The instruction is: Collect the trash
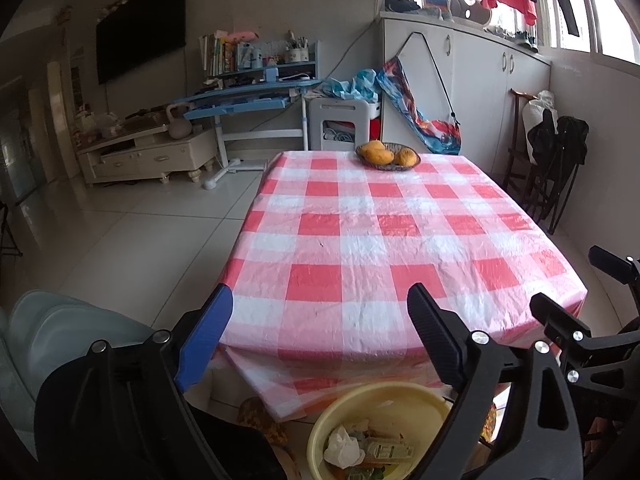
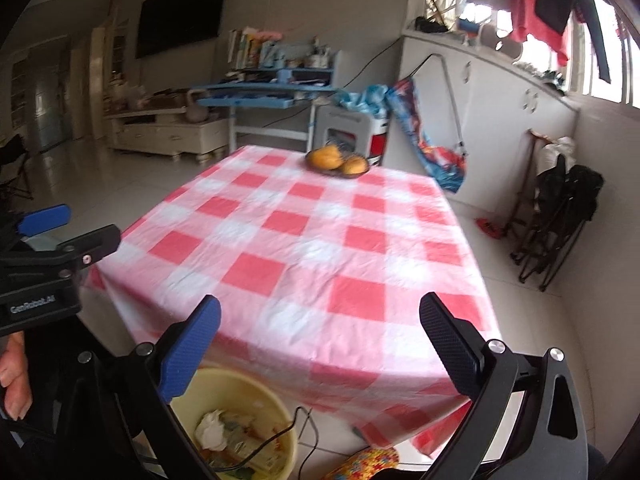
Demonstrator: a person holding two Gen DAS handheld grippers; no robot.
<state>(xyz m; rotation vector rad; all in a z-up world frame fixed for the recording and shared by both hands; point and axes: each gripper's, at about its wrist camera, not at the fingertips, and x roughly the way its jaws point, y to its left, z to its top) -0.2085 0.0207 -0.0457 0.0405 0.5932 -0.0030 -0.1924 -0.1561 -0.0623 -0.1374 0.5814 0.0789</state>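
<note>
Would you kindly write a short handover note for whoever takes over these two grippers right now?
Left gripper: open, nothing between its fingers, above the near table edge.
Right gripper: open, also empty, beside the left one.
Round pale yellow plastic basin: on the floor below the near table edge, holding crumpled white tissue and wrappers.
Red-and-white checked tablecloth: no trash visible on it; only the woven basket of orange fruit at the far end.
Done: trash appears collected in the basin.
Left: check the floor for strays; the views show only part of it.
</note>
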